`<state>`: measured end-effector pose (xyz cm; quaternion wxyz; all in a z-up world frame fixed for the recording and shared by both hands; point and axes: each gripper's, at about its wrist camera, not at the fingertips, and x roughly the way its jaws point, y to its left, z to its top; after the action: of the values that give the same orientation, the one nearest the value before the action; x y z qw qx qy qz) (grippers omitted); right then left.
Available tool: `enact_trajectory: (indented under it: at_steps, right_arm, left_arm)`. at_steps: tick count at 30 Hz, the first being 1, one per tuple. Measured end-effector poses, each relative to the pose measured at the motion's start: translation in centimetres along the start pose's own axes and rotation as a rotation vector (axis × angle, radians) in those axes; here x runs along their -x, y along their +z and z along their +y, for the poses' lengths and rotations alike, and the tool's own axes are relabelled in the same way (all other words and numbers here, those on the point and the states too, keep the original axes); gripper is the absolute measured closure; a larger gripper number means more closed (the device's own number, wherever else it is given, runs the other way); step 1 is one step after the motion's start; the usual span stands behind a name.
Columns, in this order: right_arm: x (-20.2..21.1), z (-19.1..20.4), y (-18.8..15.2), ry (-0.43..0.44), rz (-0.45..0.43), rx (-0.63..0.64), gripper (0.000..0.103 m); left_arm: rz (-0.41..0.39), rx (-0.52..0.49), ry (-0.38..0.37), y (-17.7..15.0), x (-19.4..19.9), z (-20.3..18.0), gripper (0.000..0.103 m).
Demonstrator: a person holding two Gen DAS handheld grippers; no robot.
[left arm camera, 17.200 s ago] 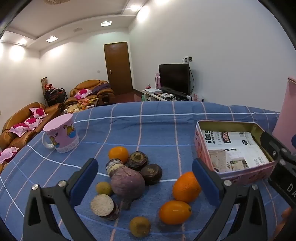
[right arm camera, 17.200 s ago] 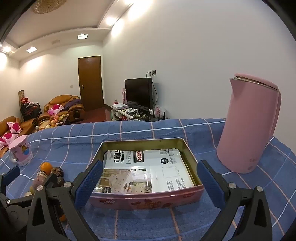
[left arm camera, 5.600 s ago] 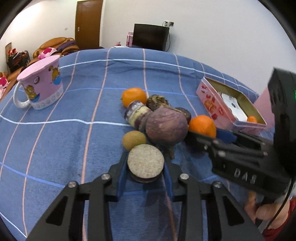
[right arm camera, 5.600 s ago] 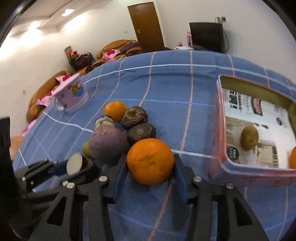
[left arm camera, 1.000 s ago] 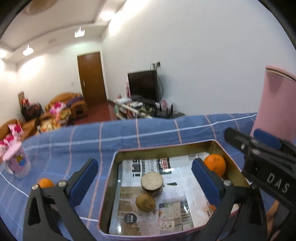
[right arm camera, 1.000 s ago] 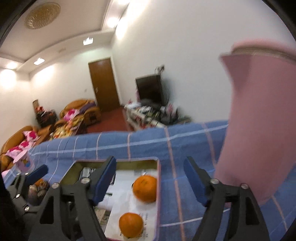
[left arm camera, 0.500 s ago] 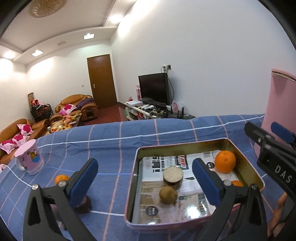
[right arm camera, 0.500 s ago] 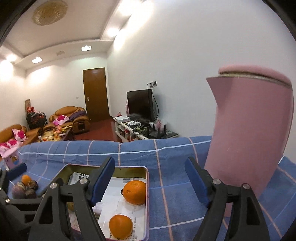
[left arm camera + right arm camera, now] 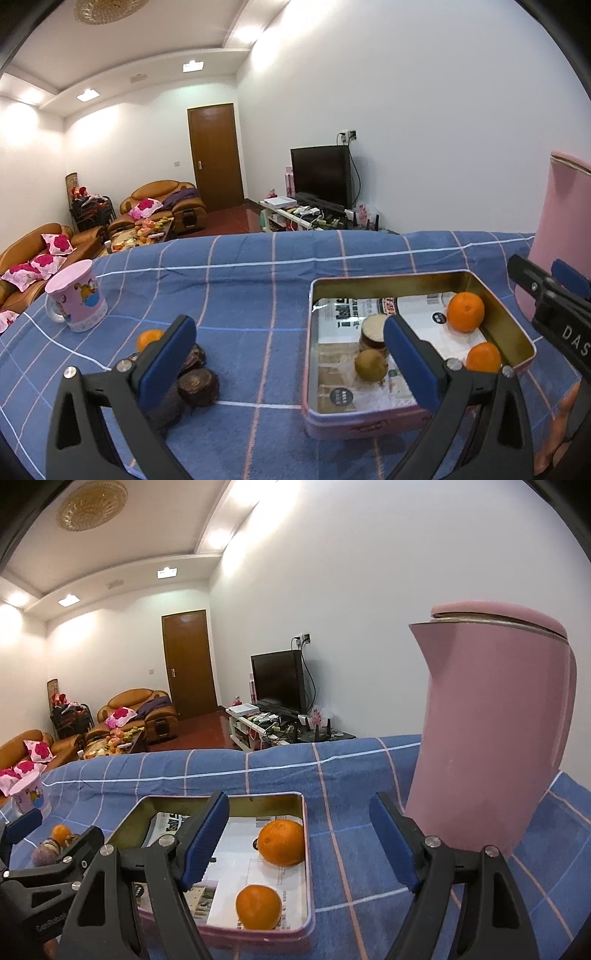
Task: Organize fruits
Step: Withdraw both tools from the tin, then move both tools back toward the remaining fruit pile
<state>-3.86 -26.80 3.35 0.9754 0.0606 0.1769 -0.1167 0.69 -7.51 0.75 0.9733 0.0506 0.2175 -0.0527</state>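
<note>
Oranges (image 9: 281,843) in pink tin (image 9: 258,934), both grippers (left (image 9: 288,358), right (image 9: 299,840)) gaping empty

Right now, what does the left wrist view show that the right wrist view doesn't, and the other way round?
Only the left wrist view shows the kiwi and the round cut piece inside the tin, plus the dark fruits on the cloth beside the left gripper. Only the right wrist view shows the whole pink kettle, lid included. Both show the tin, the two oranges in it, the pink mug, and open, empty jaws.
</note>
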Motion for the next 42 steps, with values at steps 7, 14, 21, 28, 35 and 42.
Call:
enact_trajectory:
  at_steps: [7, 14, 21, 28, 35, 42]
  right_arm:
    - [1.4, 0.6, -0.7, 0.006, 0.006, -0.029, 0.024]
    - [2.5, 2.0, -1.2, -0.002, 0.007, -0.030, 0.024]
    - [2.8, 3.6, -1.6, 0.014, 0.028, -0.058, 0.024]
    - [2.7, 6.5, -2.0, 0.042, 0.042, -0.052, 0.024]
    - [2.8, 9.4, -2.3, 0.069, 0.049, -0.034, 0.024]
    - [2.3, 11.6, -2.6, 0.111, 0.075, -0.037, 0.024]
  left_arm:
    - [-0.001, -0.008, -0.007, -0.4, 0.6, 0.7, 0.000]
    - [0.010, 0.000, -0.011, -0.8, 1.0, 2.4, 0.000]
    - [0.022, 0.010, -0.002, -1.2, 1.2, 4.5, 0.000]
    - [0.028, 0.022, 0.017, -1.5, 1.2, 6.8, 0.000]
    - [0.036, 0.034, 0.033, -1.7, 1.1, 9.0, 0.000]
    - [0.043, 0.034, 0.059, -1.9, 0.8, 11.8, 0.000]
